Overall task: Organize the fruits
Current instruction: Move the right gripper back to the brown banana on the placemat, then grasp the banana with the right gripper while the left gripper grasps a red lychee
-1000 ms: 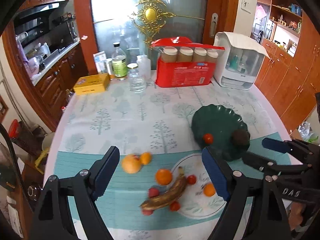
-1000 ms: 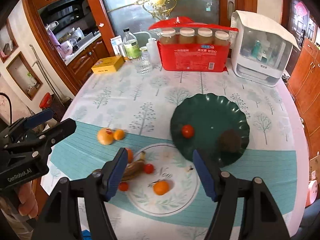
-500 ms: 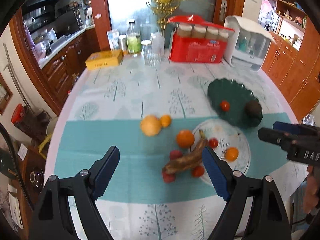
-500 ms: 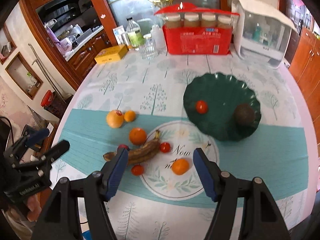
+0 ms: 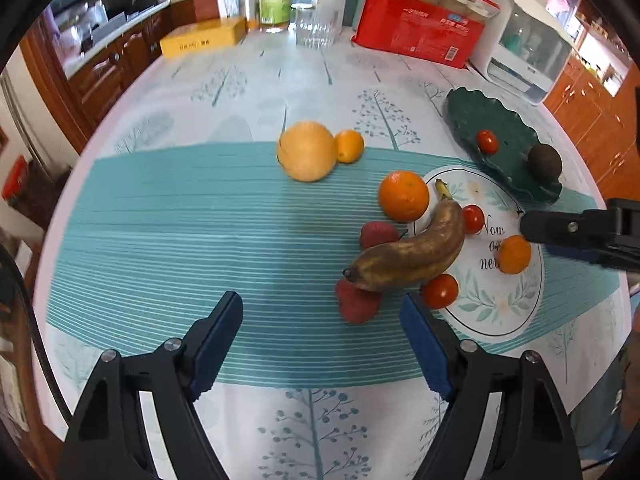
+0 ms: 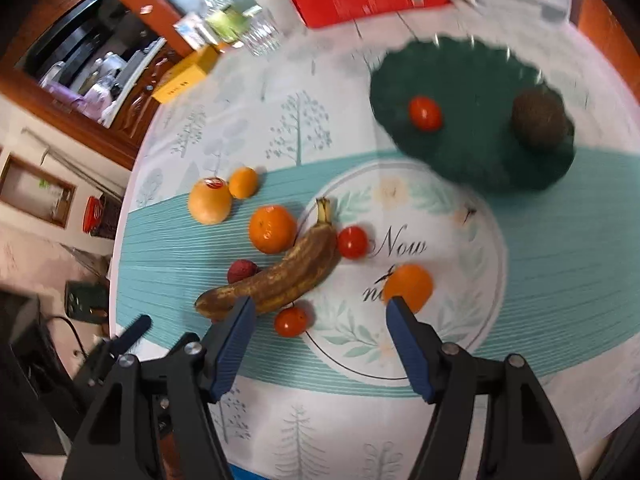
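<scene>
A brown banana lies across the edge of a white plate. Around it lie an orange, cherry tomatoes, lychees and a small orange on the plate. A large yellow fruit lies further left. A green plate holds a tomato and a dark fruit. My left gripper is open and empty, just short of the lychee. My right gripper is open and empty, low over the tomato and plate.
At the far side stand a red package, a white appliance, a glass, a bottle and a yellow box. The round table's edge drops off at the left, with wooden cabinets beyond.
Both grippers have come lower and closer to the fruit, which now looks larger. The right gripper has shifted left toward the banana and tomato. No fruit has moved.
</scene>
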Motion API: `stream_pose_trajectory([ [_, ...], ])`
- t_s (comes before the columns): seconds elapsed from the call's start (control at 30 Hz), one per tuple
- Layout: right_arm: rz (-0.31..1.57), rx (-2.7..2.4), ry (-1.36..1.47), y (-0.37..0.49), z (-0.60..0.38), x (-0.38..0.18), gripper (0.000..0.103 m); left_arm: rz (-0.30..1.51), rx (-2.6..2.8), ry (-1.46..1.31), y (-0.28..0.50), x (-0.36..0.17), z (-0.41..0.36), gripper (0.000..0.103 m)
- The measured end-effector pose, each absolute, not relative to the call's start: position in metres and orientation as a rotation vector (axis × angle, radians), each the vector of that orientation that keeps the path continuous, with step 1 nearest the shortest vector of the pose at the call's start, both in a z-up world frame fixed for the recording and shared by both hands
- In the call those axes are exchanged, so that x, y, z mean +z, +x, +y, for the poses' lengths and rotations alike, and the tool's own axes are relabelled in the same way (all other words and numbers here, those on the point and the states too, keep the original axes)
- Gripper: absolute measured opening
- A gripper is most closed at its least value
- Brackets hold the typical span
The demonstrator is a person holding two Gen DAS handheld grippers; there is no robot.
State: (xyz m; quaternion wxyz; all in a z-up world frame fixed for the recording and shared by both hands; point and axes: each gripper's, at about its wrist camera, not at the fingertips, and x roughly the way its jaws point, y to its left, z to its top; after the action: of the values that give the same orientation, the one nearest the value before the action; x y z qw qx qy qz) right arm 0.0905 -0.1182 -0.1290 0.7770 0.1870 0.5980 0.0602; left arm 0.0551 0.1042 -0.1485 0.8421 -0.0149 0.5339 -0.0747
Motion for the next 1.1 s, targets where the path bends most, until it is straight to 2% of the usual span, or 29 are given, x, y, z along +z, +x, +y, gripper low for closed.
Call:
stream_pose_trajectory([
  [0.33, 1.424, 0.072, 0.58, 0.122, -0.105, -0.185, 0.068, 1.146, -0.162, -0.012, 0.061, -0.172, 0.097, 0.078],
  [0.6, 1.448, 0.023, 0.636, 0.137, -0.094, -0.196, 0.07, 1.173, -0.163, -0.049, 0.068, -0.186, 0.098, 0.073],
  [0.67, 1.451, 0.02, 0.61, 0.141, -0.089, -0.194, 0.066, 1.174, -0.166, -0.049, 0.068, -0.188, 0.098, 0.073],
  [0.7, 1.453, 0.022, 0.595, 0.142, -0.087, -0.193, 0.059, 1.174, -0.167, -0.049, 0.068, -0.188, 0.098, 0.073],
  [0.77, 1.458, 0.023, 0.553, 0.144, -0.081, -0.191, 0.055, 1.175, -0.168, -0.053, 0.069, -0.189, 0.099, 0.073],
  [0.8, 1.452, 0.041, 0.555, 0.144, -0.079, -0.19, 0.049, 1.178, -0.167, -0.054, 0.069, -0.19, 0.099, 0.073],
  [1.1, 1.46, 0.023, 0.511, 0.15, -0.104, -0.186, 0.041, 1.21, -0.206, -0.052, 0.071, -0.199, 0.094, 0.072],
])
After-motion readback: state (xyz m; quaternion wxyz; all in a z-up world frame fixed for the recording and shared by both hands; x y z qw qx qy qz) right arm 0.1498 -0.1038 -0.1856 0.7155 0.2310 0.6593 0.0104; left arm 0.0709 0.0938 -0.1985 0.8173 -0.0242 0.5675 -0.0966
